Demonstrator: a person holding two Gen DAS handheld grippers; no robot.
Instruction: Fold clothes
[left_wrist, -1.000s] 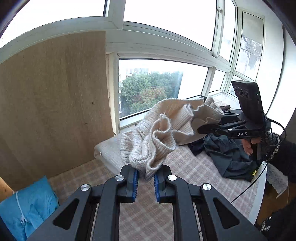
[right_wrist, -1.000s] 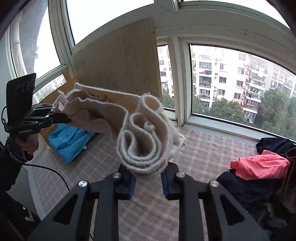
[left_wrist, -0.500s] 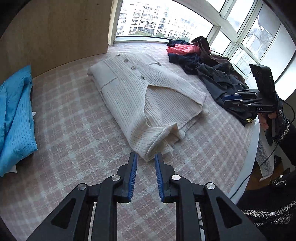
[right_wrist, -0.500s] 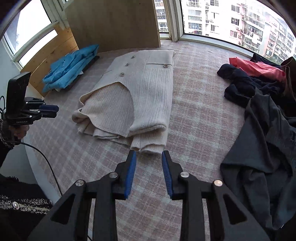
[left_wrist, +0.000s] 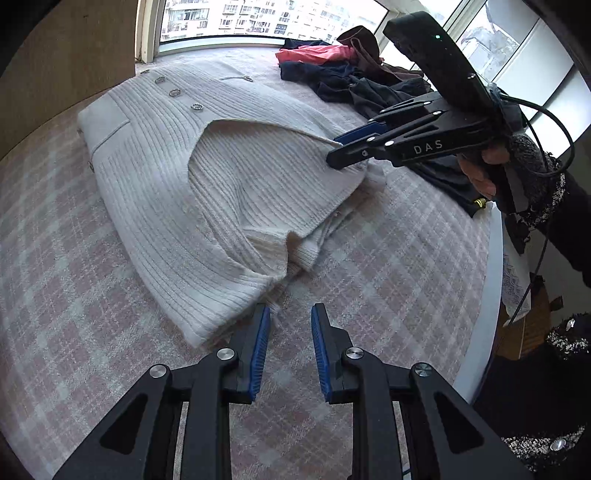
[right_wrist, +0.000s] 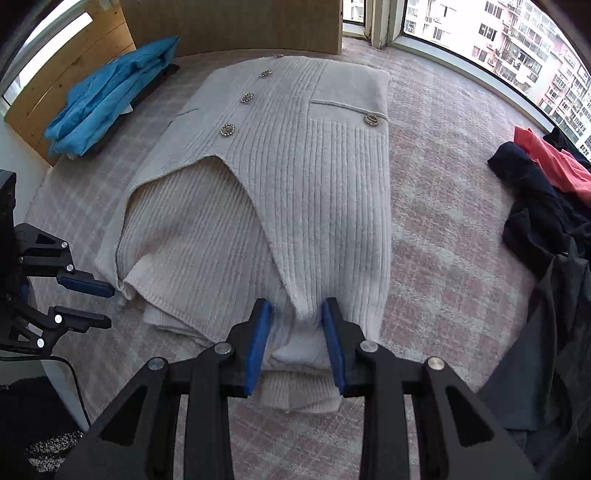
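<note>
A cream ribbed cardigan (right_wrist: 325, 177) with metal buttons lies folded on the checked tablecloth (right_wrist: 443, 229), one panel turned back over its lower half. My right gripper (right_wrist: 296, 306) is open, its blue pads (right_wrist: 258, 332) straddling a bunched fold at the cardigan's near edge. In the left wrist view the cardigan (left_wrist: 221, 184) fills the middle, and the right gripper (left_wrist: 332, 152) reaches in over its right edge. My left gripper (left_wrist: 290, 314) is open just off the cardigan's near corner, with only cloth-covered table between its fingers. The right wrist view shows the left gripper (right_wrist: 107, 306) beside the cardigan's left edge.
A folded blue garment (right_wrist: 110, 92) lies at the back left by a wooden board (right_wrist: 229, 26). A pile of dark clothes (right_wrist: 546, 229) with a pink garment (right_wrist: 546, 155) takes up the right side. The table's white edge (left_wrist: 491, 295) runs close on the near side.
One second ago both grippers held the cardigan in the air. It was laid on the table and let go. Both grippers have since moved in to its near edge.
</note>
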